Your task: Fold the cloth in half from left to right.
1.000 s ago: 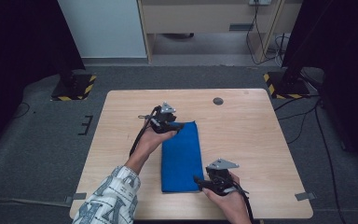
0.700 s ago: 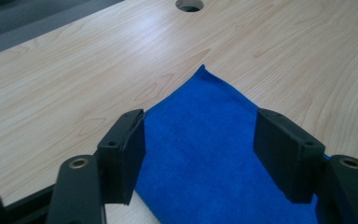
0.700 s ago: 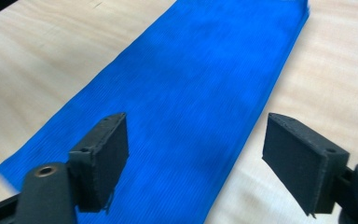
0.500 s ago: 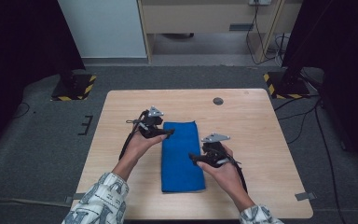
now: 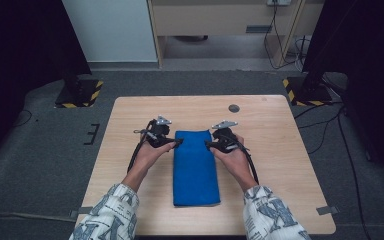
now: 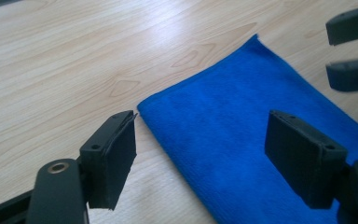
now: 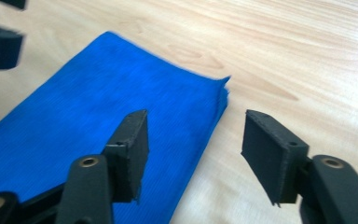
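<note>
Currently a folded blue cloth lies flat on the wooden tabletop, its long sides running away from the person, roughly at the middle of the surface. The left hand-held gripper sits at the far left corner of the cloth, and the right hand-held gripper sits at the far right corner; both point inward toward the cloth's far edge.

In the left gripper view the left hand-held gripper has its jaws apart, having just opened further. One pad hovers over bare wood just beside the cloth's corner, the other over the cloth itself; neither presses on the fabric. The corner lies between the jaws, not gripped.

In the right gripper view the right hand-held gripper likewise stands open, though its jaws have just been closing. The cloth has its folded corner and right edge lying between the pads, with a clear gap on each side. Layered folds show at that corner.

A small dark round disc rests on the tabletop, well apart from the cloth, beyond it.
</note>
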### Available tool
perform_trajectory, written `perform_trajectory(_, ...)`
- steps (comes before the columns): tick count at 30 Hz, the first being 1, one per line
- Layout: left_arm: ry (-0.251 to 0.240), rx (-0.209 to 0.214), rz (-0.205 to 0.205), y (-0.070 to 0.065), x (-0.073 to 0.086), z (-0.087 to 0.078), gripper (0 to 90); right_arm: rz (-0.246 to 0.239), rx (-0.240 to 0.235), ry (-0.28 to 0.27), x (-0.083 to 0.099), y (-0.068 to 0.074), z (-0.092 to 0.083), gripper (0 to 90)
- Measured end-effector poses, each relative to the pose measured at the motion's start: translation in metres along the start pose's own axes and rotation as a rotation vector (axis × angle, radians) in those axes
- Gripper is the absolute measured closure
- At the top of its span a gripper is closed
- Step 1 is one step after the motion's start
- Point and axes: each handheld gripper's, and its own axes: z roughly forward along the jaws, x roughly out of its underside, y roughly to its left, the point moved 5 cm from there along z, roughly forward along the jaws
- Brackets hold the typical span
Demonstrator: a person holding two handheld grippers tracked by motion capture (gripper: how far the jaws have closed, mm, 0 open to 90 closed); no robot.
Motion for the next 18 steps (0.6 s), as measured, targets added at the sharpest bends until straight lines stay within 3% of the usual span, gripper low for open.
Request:
perform_trajectory(7,-0.008,-0.017,-0.019,0.008,0.002,0.013,27.4,0.036,0.01,0.028,-0.004,-0.012,0.029,47.6)
perform_trajectory(15,-0.002,-0.017,-0.04,0.01,0.007,0.028,27.0,0.07,-0.005,0.027,-0.013,-0.013,0.049,43.4)
perform_trajectory(18,0.002,-0.022,-0.029,0.01,0.008,0.032,26.4,0.074,-0.001,0.034,-0.013,-0.014,0.054,42.1)
